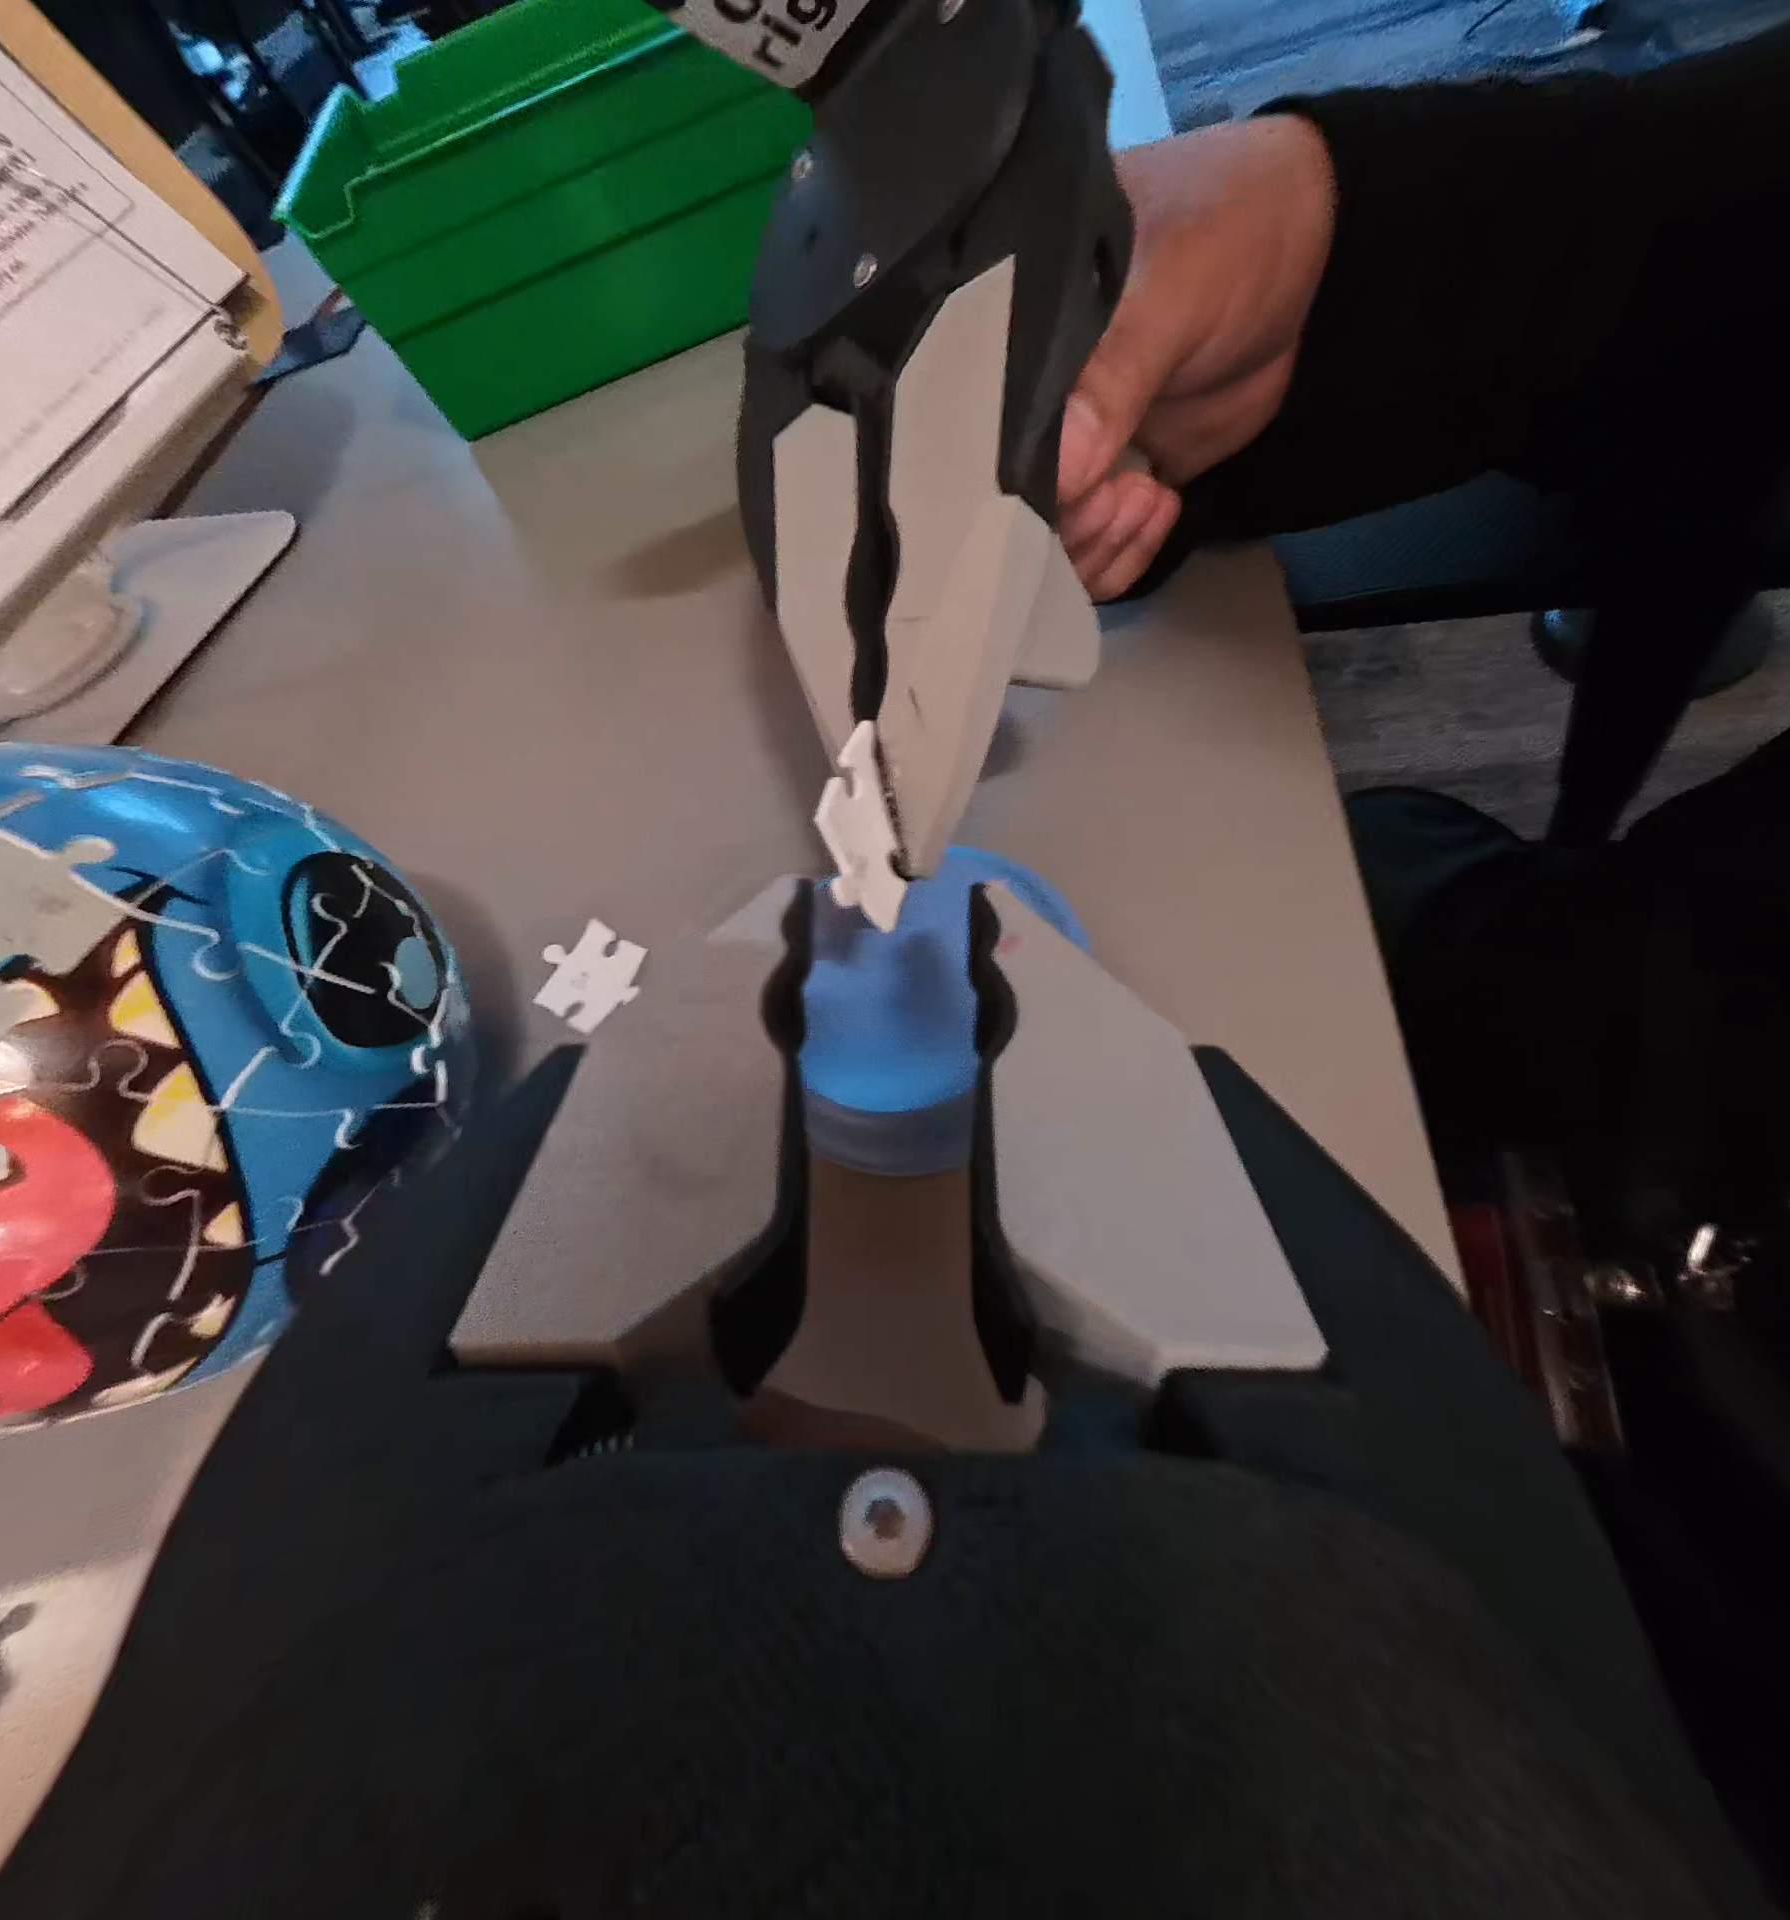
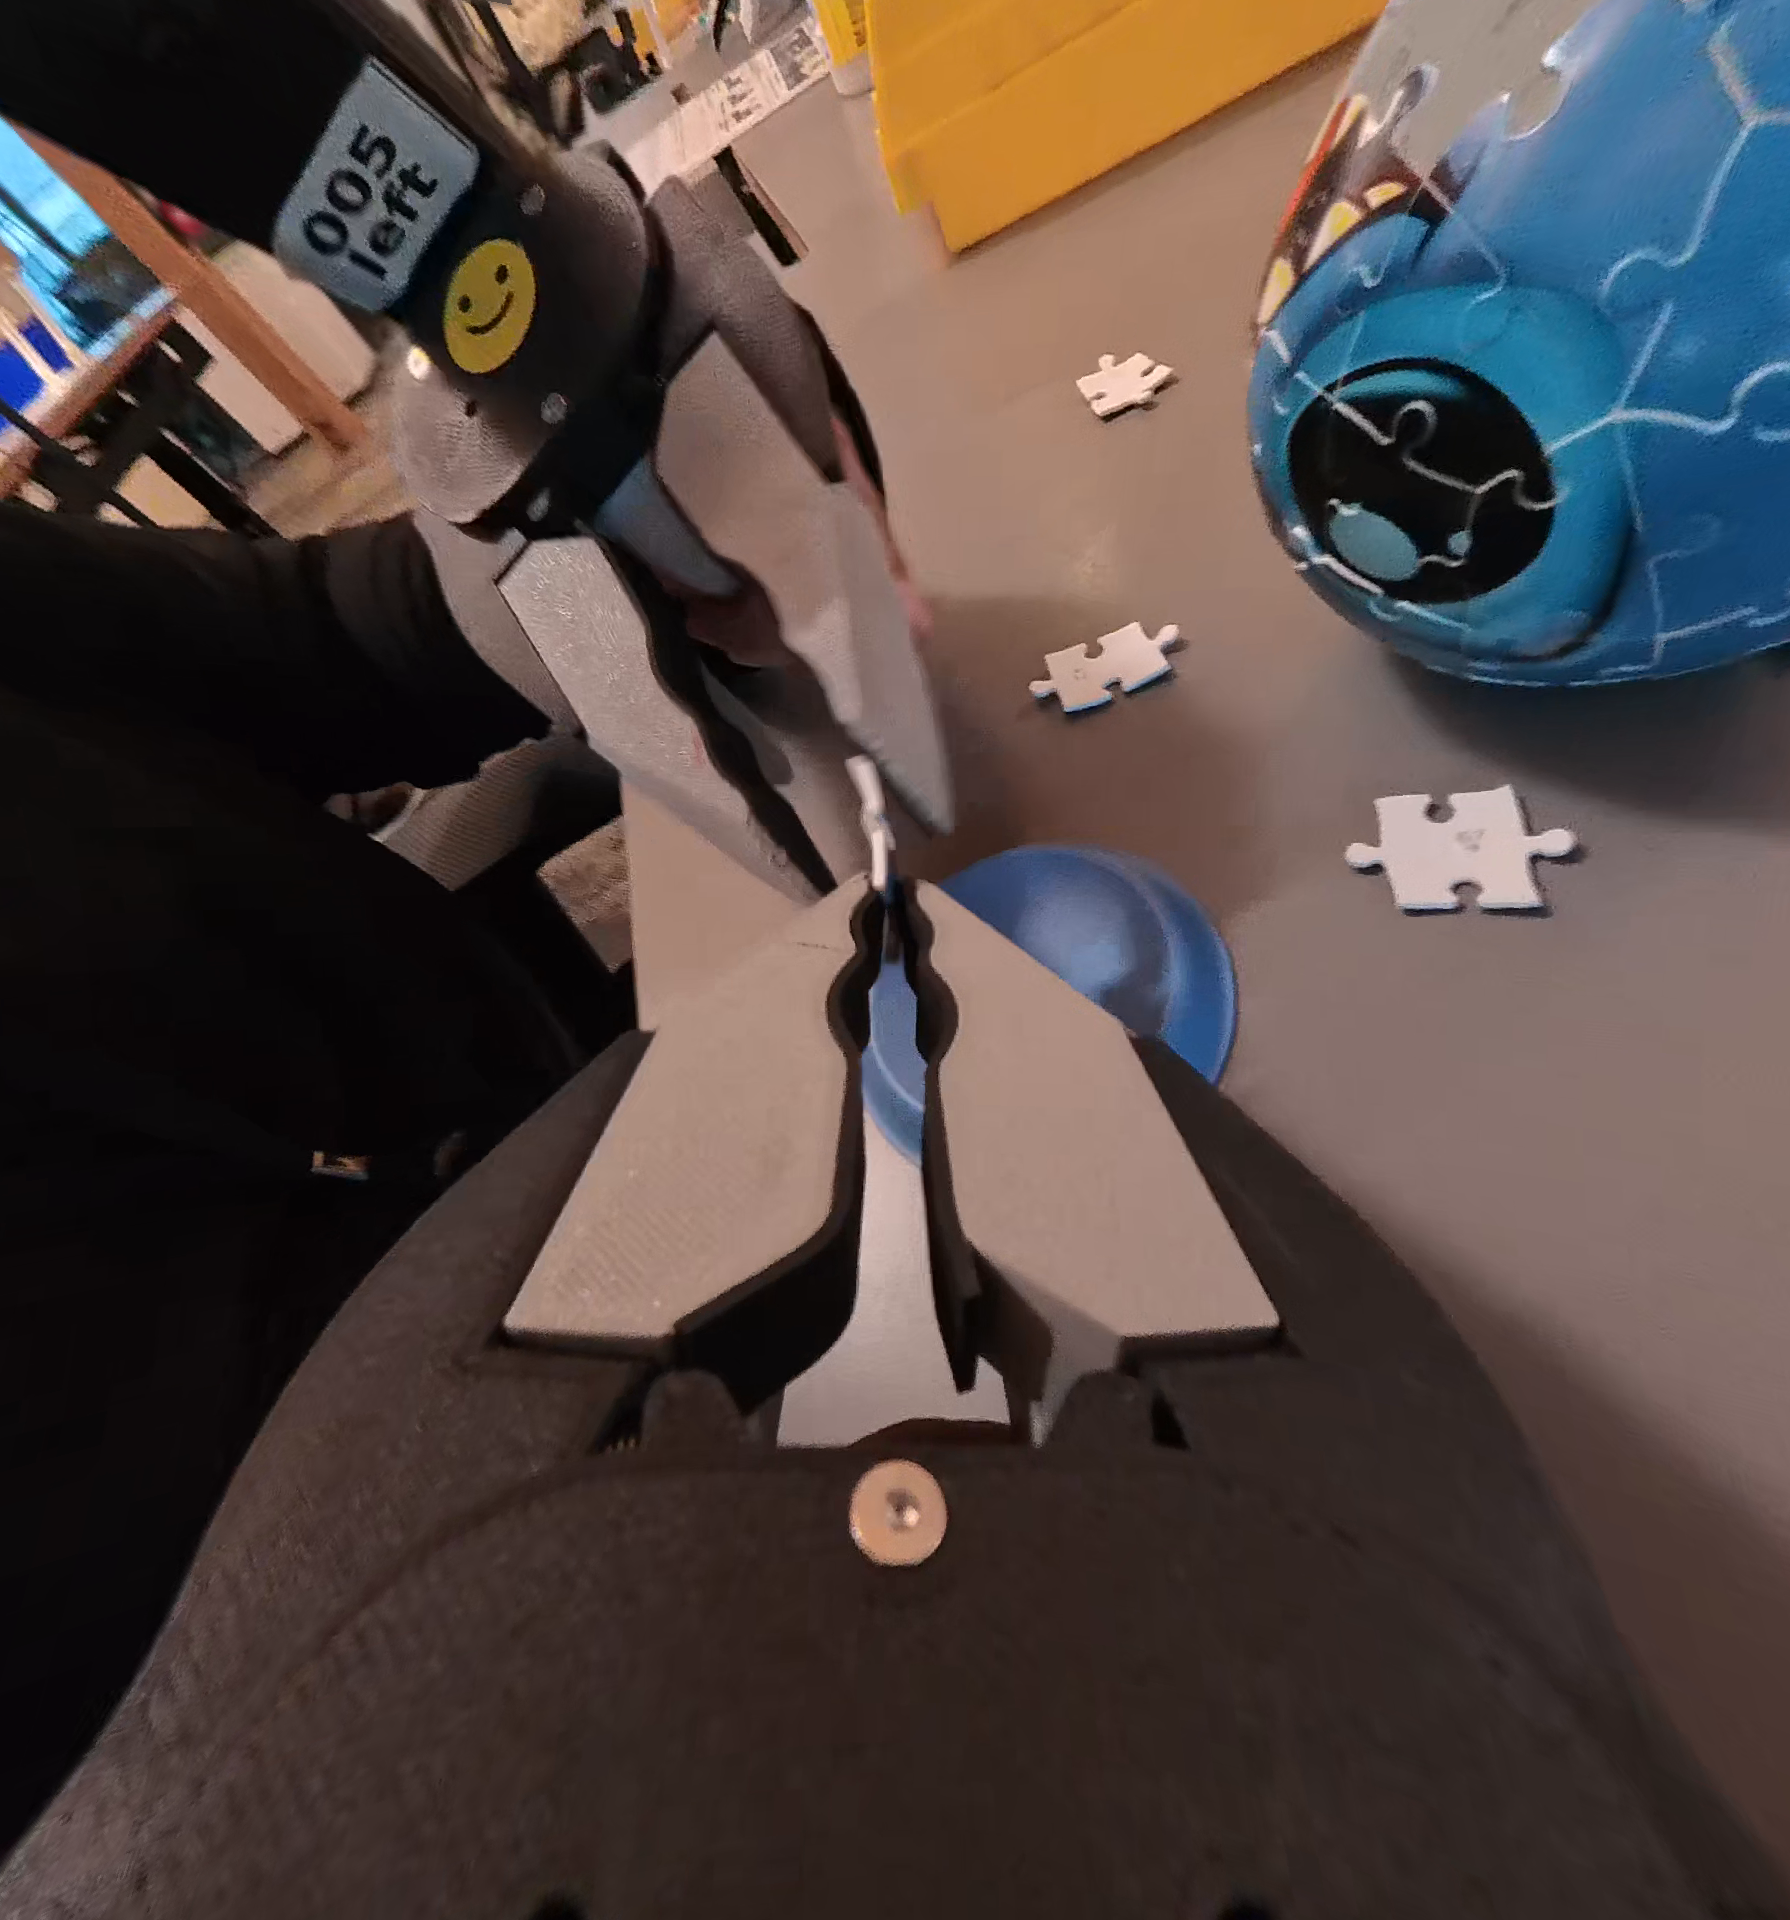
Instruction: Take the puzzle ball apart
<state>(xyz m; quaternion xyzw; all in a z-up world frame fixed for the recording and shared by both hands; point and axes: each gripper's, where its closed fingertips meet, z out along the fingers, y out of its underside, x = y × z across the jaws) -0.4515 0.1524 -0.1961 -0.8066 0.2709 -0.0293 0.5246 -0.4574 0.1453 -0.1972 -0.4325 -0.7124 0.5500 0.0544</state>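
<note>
On the grey table (image 2: 1493, 1247), my right gripper (image 2: 886, 904) pinches a white piece (image 1: 863, 831); my left gripper (image 1: 886, 914) gapes. A weak pinch may drop it.

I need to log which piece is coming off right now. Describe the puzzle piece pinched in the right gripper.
The puzzle piece is small and flat, with a plain white face showing, interlocking tabs and notches, and a dark edge. It looks like thin rigid plastic. The right gripper pinches one side at its fingertips, holding it tilted in the air above the grey table, clear of the ball.
</note>
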